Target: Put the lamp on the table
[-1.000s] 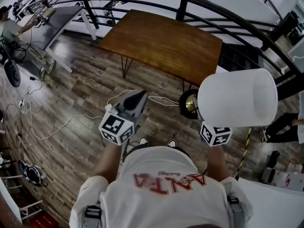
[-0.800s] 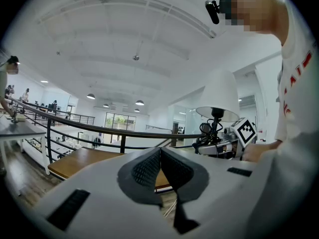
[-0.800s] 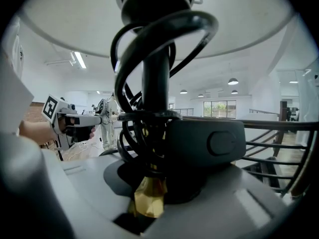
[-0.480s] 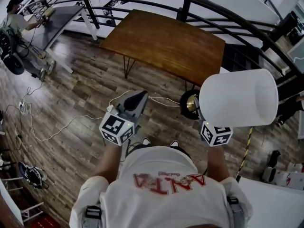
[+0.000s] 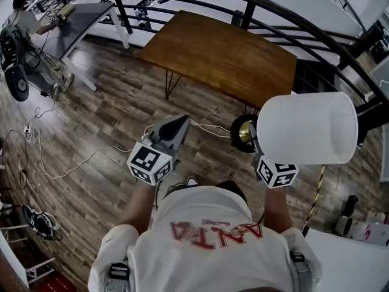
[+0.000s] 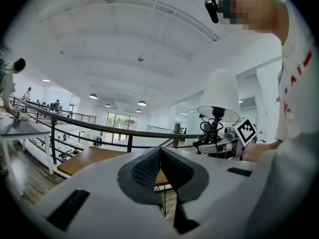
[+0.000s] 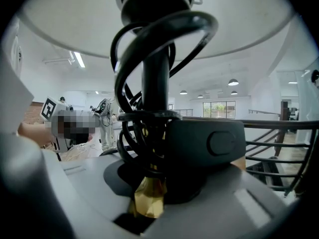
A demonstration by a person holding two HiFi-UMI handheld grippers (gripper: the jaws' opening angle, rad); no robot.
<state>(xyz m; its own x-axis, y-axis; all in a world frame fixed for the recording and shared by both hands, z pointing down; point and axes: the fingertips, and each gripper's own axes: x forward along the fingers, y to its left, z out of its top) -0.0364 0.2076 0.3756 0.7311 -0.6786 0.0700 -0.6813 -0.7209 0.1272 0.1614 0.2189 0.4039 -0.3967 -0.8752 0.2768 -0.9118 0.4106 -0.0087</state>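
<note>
The lamp has a white drum shade (image 5: pixel 307 126) and a black and gold base (image 5: pixel 243 132); it is carried above the wooden floor, short of the brown wooden table (image 5: pixel 225 53). My right gripper (image 5: pixel 256 145) is shut on the lamp's black stem (image 7: pixel 154 83), where the black cord (image 7: pixel 127 49) is looped; a gold part (image 7: pixel 148 200) shows below the jaws. The shade hides the fingertips in the head view. My left gripper (image 5: pixel 176 125) is shut and holds nothing, its pads (image 6: pixel 149 166) pressed together. From the left gripper view, the lamp (image 6: pixel 218 96) is on the right and the table (image 6: pixel 94 156) lies ahead.
A black curved railing (image 5: pixel 292 17) runs behind the table. White cables (image 5: pixel 73 163) trail over the floor on the left and near the table legs. A grey desk (image 5: pixel 79 17) with a person (image 5: pixel 24 11) at it stands at the back left.
The table and floor have slid slightly right and nearer in the head view, as the carrier steps forward. Both grippers and the lamp keep their places in the frame.
</note>
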